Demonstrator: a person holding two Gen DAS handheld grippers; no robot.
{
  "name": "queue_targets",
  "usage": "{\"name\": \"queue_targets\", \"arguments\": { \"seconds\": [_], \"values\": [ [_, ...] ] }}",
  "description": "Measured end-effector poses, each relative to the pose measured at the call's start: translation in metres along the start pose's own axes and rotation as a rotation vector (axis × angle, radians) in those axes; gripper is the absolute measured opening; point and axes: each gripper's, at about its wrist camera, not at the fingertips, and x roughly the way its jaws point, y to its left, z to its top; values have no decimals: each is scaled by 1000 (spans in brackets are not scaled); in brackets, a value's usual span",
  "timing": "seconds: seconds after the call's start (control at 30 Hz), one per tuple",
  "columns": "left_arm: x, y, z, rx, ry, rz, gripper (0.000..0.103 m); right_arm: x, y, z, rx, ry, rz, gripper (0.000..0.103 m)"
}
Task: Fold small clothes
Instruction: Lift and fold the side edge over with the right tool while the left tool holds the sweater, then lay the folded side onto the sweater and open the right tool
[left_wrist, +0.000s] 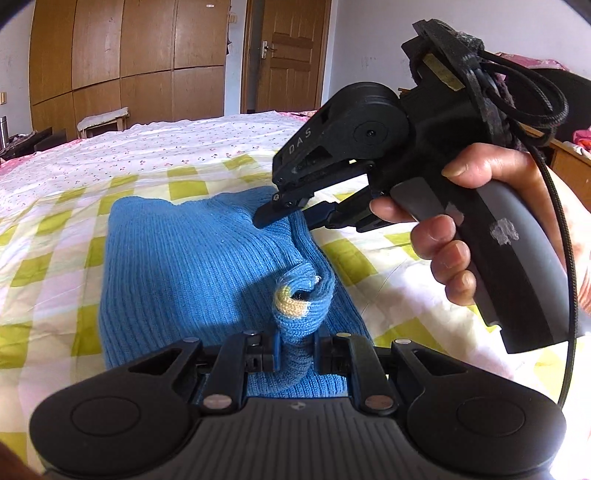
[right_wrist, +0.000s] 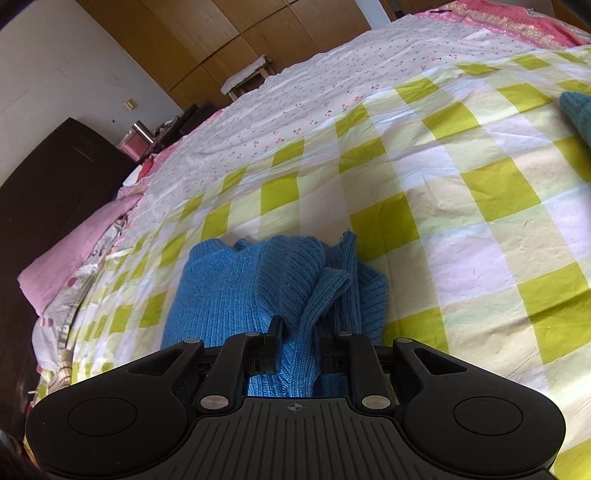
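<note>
Blue rib-knit sweater (left_wrist: 177, 266) lies bunched on the green-checked cotton bedsheet (left_wrist: 55, 229). Left gripper (left_wrist: 295, 354) is clamped on its cream-trimmed cuff (left_wrist: 295, 299). Right gripper (right_wrist: 295, 350) straddles a knit fold, jaws slightly apart.

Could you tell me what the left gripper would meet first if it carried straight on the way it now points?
Most likely the blue knit garment: a rolled fold of it already sits between the left gripper fingers, with more knit ahead. The right gripper lies further off, probably above that line.
</note>
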Motion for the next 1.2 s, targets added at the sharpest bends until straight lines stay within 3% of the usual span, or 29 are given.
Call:
{"name": "queue_targets", "arguments": {
  "seconds": [0.1, 0.13, 0.17, 0.27, 0.4, 0.57, 0.63, 1.2],
  "values": [
    [3, 1, 2, 7, 4, -1, 21, 6, 0, 5, 15, 2, 9, 39],
    [4, 1, 3, 9, 4, -1, 21, 8, 2, 6, 9, 1, -2, 40],
    [4, 0, 3, 10, 4, -2, 21, 11, 5, 7, -3, -5, -25, 40],
    [0, -1, 4, 13, -6, -5, 21, 11, 14, 8, -63, -18, -76, 20],
    [-6, -5, 4, 37, -34, -14, 21, -9, 10, 9, -57, -89, -21, 14],
    [6, -17, -4, 84, 20, -15, 22, 2, -2, 5, -65, -59, -100, 14],
    [7, -22, -7, 107, 22, -8, 22, 3, -5, 2, -72, -59, -98, 19],
    [-12, -26, -10, 110, 25, -59, 23, -27, -17, 14, -5, -186, -89, 23]
  ]
}}
